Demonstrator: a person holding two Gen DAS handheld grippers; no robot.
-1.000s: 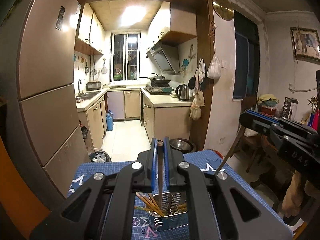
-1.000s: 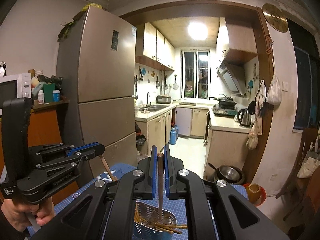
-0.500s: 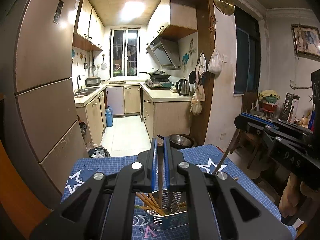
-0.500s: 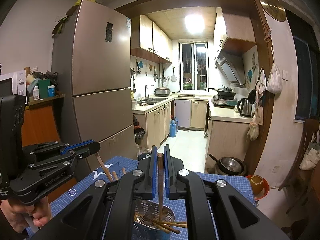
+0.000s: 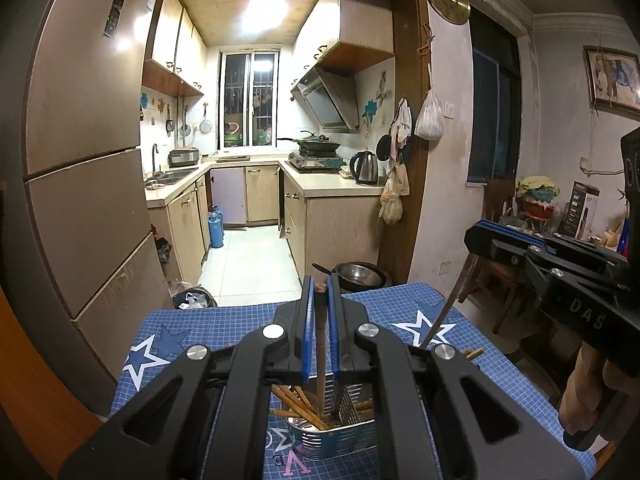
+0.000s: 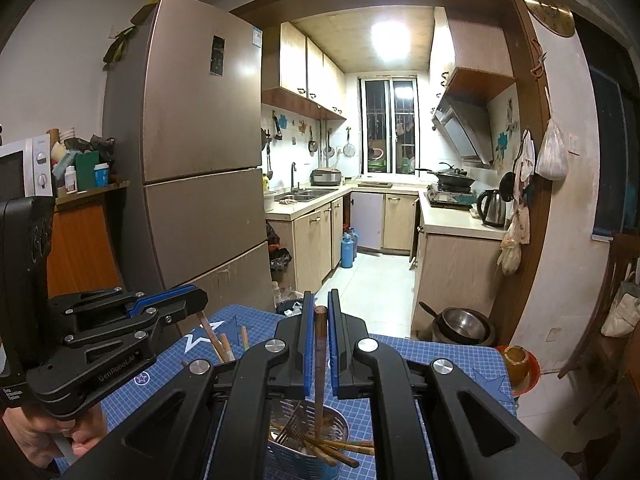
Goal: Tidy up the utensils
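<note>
Perforated metal utensil holder (image 5: 340, 436) low in the left wrist view, standing on the blue star-printed grid mat (image 5: 208, 328), packed with brown wooden chopsticks (image 5: 298, 402) leaning at angles. Same holder from the right wrist view (image 6: 316, 446) — a slotted divider inside, several chopsticks lying crosswise along the bottom.

Directly above it, left gripper (image 5: 320, 300) clamped on a single upright chopstick (image 5: 320, 356), blue pads pressed to both sides, lower end reaching down among the sticks in the holder. Right gripper (image 6: 320, 312) likewise pinched tight on another chopstick (image 6: 319, 360), near vertical, tip dipping into the holder.

A few chopstick ends poking past the mat's right side (image 5: 472, 354), partly hidden behind the gripper body. In the right wrist view, a hand (image 6: 48, 440) around the left gripper's handle at lower left.

Further out — a steel bowl (image 5: 358, 276) with a ladle on the floor just past the table's far edge, tall brown fridge (image 6: 192, 152) to the left, narrow kitchen beyond with an electric kettle (image 5: 365, 167) on the counter.
</note>
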